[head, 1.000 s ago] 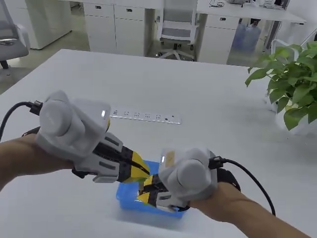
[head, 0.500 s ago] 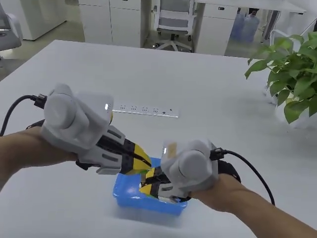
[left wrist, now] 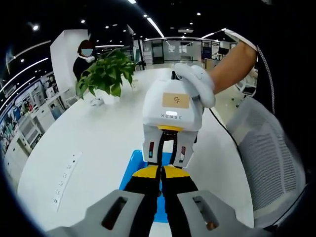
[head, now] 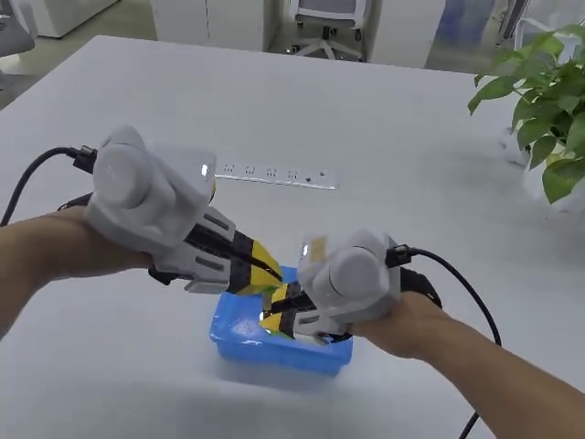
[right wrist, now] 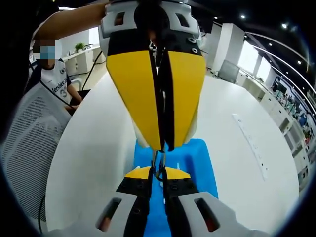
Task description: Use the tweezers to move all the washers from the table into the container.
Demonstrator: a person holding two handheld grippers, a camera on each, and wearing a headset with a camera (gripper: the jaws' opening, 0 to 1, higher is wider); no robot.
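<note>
White table (head: 411,165) w/ blue container (head: 239,343), power strip (head: 274,173), plant (head: 539,91).

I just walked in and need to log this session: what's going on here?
A person at a white table holds a two-jaw gripper in each hand. The left gripper and right gripper meet tip to tip just above a blue rectangular plastic container. Both have their jaws closed on a thin metal piece, probably the tweezers. The grippers hide what lies in the container.

The left gripper (head: 272,274) and right gripper (head: 267,320) share grey rounded housings, yellow-black jaws, black cables (head: 454,291).
</note>
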